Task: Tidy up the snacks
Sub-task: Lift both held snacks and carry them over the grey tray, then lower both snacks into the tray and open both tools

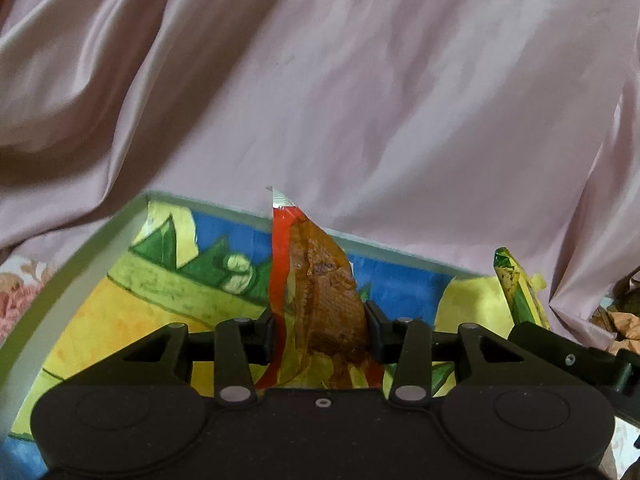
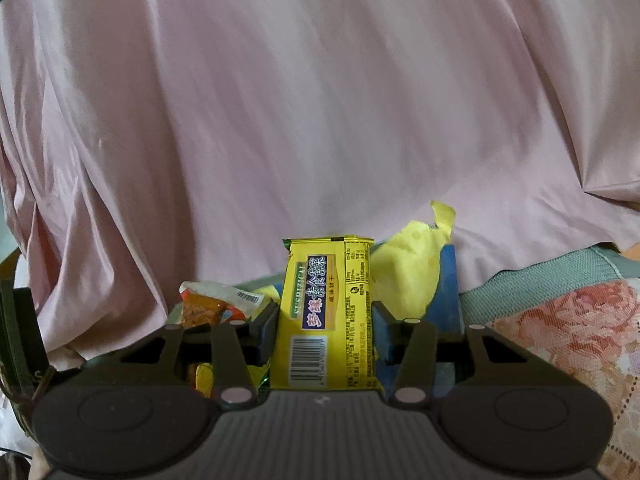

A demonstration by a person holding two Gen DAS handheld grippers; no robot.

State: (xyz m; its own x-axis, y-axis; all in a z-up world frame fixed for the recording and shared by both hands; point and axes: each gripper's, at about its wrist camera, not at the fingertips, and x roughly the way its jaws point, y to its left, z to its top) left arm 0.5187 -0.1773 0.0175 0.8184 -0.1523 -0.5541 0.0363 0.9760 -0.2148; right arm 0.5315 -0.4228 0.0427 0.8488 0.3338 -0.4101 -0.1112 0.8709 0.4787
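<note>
My left gripper is shut on a red and clear snack pouch with brown contents, held upright over a box whose inside is printed blue, yellow and green. My right gripper is shut on a yellow biscuit packet with a barcode, standing upright between the fingers. That yellow packet and the other gripper's black body also show at the right edge of the left wrist view. The red pouch appears left of the yellow packet in the right wrist view.
Pink satin cloth fills the background in both views. The box's blue and yellow corner rises behind the right gripper. A floral pink fabric with a grey-green band lies at the right. Crumpled brown wrappers sit at the far right.
</note>
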